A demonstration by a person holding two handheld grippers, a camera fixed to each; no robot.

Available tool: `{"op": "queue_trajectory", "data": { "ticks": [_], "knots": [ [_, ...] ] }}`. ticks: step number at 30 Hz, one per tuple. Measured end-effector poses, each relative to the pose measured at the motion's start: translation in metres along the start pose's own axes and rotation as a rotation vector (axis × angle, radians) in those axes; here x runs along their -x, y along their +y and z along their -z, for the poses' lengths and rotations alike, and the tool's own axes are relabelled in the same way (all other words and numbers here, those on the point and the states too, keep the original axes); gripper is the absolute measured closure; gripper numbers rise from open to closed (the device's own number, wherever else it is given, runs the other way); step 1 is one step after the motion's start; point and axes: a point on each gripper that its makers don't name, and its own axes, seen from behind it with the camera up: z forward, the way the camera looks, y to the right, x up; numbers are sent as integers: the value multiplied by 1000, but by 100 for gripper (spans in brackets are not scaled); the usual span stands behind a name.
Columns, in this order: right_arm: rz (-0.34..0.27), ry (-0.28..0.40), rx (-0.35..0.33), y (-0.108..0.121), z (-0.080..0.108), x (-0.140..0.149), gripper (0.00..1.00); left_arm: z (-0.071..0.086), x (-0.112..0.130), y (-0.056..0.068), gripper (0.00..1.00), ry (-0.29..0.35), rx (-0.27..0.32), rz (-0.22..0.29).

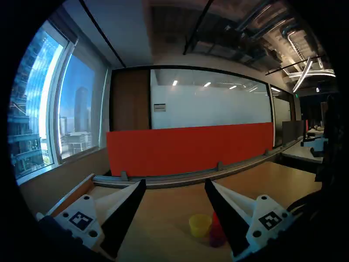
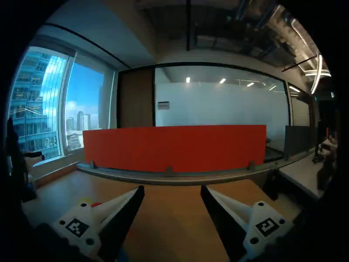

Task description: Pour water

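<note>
In the left gripper view, a yellow cup [image 1: 200,224] stands on the wooden desk [image 1: 174,209] with a dark red-purple cup [image 1: 217,234] right beside it, partly hidden behind my right-hand finger. My left gripper [image 1: 174,192] is open above the desk, nothing between its fingers; the cups lie low between them, nearer the right one. In the right gripper view, my right gripper [image 2: 172,191] is open over the bare desk [image 2: 174,218]. A sliver of yellow and red [image 2: 89,203] peeks over its left finger; I cannot tell what it is.
An orange divider panel [image 1: 187,146] on a metal rail runs along the desk's far edge, also seen as the orange panel [image 2: 174,147]. Large windows [image 1: 48,113] line the left wall. Other desks [image 1: 305,150] stand at the right.
</note>
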Motion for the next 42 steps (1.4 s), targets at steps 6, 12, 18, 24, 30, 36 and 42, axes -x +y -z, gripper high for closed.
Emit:
{"op": "queue_trajectory", "data": {
  "ticks": [6,12,18,24,30,36,42],
  "knots": [
    [3,9,-30,-6,0,-14,0,-4,-21,7,0,2,48,-2],
    [-3,7,-75,-13,-1,-17,0,-6,-33,13,0,7,89,0],
    [21,8,-159,-27,2,-21,0,-8,-41,31,0,9,185,-1],
    [56,28,-270,-49,10,-28,0,-8,-40,52,0,-12,290,-17],
    [77,35,-344,-65,16,-40,0,-9,-42,60,0,-22,344,-8],
    [84,19,-393,-73,21,-40,0,-11,-38,67,0,-34,388,-28],
    [104,-10,-413,-76,20,-36,0,-9,-35,74,0,-52,430,-40]
  ]
}}
